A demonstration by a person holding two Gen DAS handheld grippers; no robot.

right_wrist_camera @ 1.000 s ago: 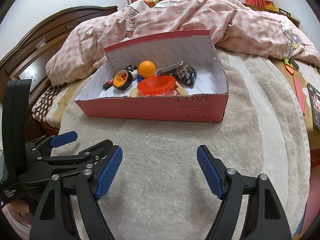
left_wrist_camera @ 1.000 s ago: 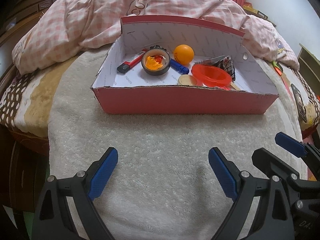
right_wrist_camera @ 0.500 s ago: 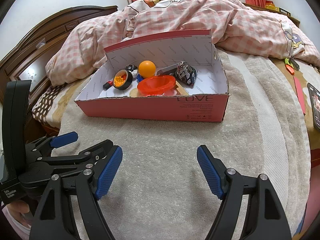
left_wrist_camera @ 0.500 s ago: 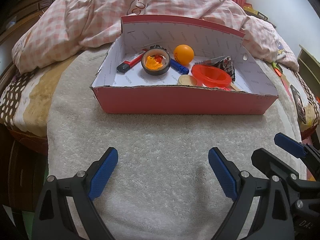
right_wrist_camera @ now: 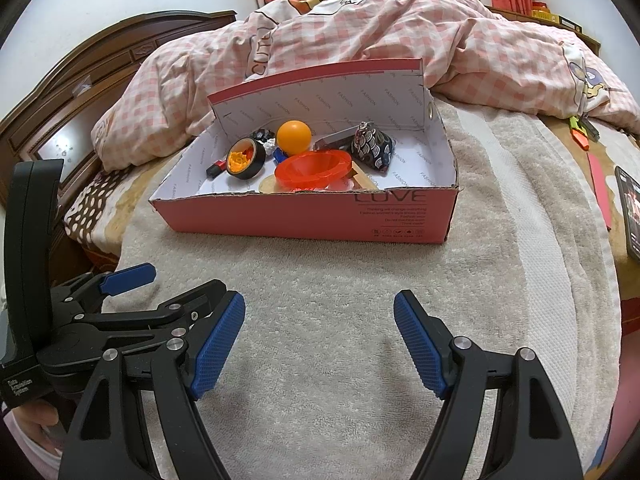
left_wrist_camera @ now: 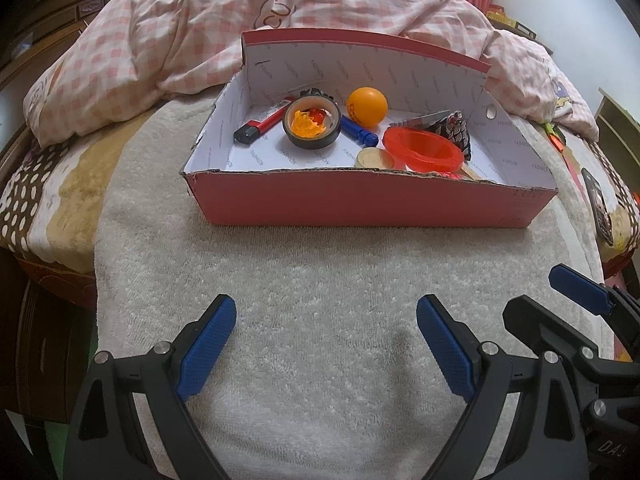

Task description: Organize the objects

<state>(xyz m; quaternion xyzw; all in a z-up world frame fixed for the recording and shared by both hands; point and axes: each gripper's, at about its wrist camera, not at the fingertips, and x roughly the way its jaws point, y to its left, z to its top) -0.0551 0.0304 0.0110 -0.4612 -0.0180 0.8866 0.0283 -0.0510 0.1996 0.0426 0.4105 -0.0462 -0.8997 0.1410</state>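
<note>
A pink cardboard box (left_wrist_camera: 360, 204) (right_wrist_camera: 304, 218) lies on a beige towel (left_wrist_camera: 320, 300) (right_wrist_camera: 320, 280). Inside it are an orange ball (left_wrist_camera: 367, 106) (right_wrist_camera: 294, 136), a black tape roll (left_wrist_camera: 312, 126) (right_wrist_camera: 245, 159) with orange pieces in it, a red funnel (left_wrist_camera: 424, 155) (right_wrist_camera: 314, 170), a red and black lighter (left_wrist_camera: 262, 126), a blue pen (left_wrist_camera: 358, 131), a patterned pouch (left_wrist_camera: 454, 132) (right_wrist_camera: 372, 146) and a round wooden piece (left_wrist_camera: 374, 158). My left gripper (left_wrist_camera: 325, 350) and right gripper (right_wrist_camera: 319, 350) both hover open over the towel, well in front of the box, with nothing between the fingers.
A pink checked duvet (left_wrist_camera: 200, 32) (right_wrist_camera: 460, 40) is heaped behind the box. A dark wooden headboard (right_wrist_camera: 80, 80) stands at the left. A phone (right_wrist_camera: 630, 212) and small orange items (right_wrist_camera: 580, 136) lie on the bed at the right. The towel's near part is bare.
</note>
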